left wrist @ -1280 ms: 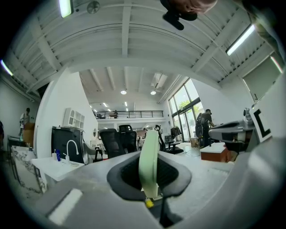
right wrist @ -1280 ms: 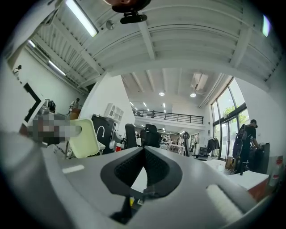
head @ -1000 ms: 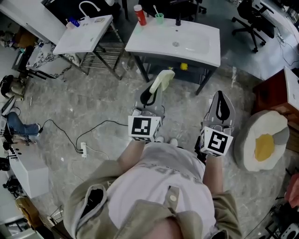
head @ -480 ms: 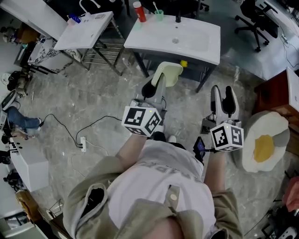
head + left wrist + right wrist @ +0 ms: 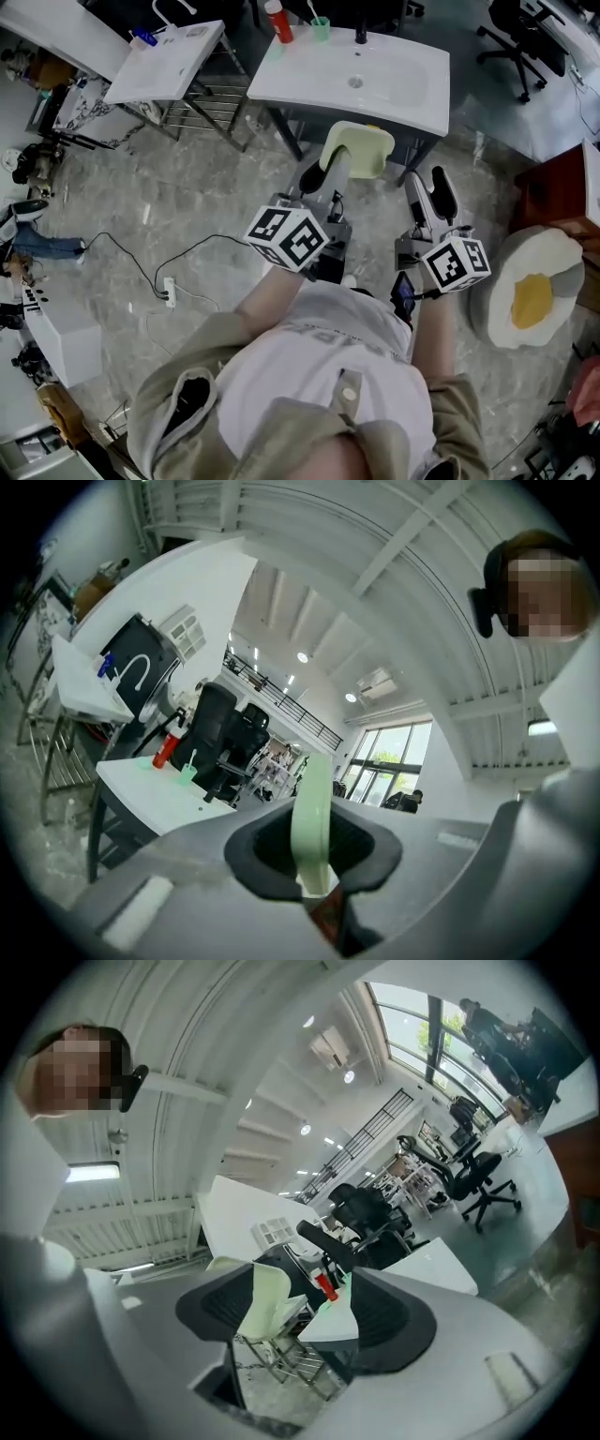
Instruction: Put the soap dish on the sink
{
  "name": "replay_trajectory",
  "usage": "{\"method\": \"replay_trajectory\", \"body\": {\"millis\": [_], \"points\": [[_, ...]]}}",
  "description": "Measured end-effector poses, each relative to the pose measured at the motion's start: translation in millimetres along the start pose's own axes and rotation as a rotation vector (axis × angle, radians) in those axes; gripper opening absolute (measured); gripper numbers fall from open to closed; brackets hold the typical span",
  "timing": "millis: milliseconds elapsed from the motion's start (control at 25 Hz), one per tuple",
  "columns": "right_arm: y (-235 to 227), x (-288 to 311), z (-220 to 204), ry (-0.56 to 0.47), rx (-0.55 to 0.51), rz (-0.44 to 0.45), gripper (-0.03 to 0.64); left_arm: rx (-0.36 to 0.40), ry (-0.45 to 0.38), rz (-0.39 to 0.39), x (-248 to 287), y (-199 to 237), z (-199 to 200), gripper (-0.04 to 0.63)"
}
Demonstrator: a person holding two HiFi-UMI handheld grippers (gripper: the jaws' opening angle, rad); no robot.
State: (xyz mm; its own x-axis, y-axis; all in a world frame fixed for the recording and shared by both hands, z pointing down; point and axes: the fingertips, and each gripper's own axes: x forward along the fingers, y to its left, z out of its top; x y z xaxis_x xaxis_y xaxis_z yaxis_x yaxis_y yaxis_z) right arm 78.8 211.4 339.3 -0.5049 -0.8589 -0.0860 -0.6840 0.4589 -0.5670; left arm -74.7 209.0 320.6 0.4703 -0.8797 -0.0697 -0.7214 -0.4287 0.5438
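Soap dish [image 5: 360, 150]: pale yellow-green and shallow. It is held off the floor just short of the near edge of the sink and is not resting on it. The left gripper view shows it edge-on.
Left gripper [image 5: 330, 171]: clamped on the soap dish, its dark pads pressing one end of the dish. The marker cube sits behind the jaws, toward the person.
Right gripper [image 5: 427, 193]: jaws have just been opening and stand wide apart. Nothing is pressed between them. It is to the right of the dish and clear of it.
Sink [image 5: 291, 86]: white rectangular top on a dark frame, directly ahead of both grippers, with the basin in the middle.
Items on sink: a red bottle [image 5: 278, 21], a green cup [image 5: 321, 28] with a stick standing in it, and a black fixture [image 5: 361, 36]. All three are along the far edge.
Second sink [image 5: 169, 64]: white, to the left of the first, on a metal rack.
Floor [image 5: 187, 206]: grey mottled stone. A power strip [image 5: 169, 298] and its black cable lie to the left of the person.
Right side: a fried-egg cushion [image 5: 530, 292] lies on the floor beside the right gripper, well apart from the dish.
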Motion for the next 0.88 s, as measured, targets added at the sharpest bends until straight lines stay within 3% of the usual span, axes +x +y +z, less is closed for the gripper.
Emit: {"method": "replay_trajectory", "body": {"millis": [360, 600, 880], "points": [[-11, 84, -25, 0.042, 0.234, 0.054, 0.330, -0.287, 0.031, -0.077, 62, 40, 10, 0.026], [-14, 139, -24, 0.007, 0.335, 0.102, 0.294, -0.421, 0.065, -0.124, 104, 69, 18, 0.026], [-33, 186, -20, -0.025, 0.373, 0.085, 0.189, -0.507, 0.122, -0.170, 148, 101, 23, 0.026]]}}
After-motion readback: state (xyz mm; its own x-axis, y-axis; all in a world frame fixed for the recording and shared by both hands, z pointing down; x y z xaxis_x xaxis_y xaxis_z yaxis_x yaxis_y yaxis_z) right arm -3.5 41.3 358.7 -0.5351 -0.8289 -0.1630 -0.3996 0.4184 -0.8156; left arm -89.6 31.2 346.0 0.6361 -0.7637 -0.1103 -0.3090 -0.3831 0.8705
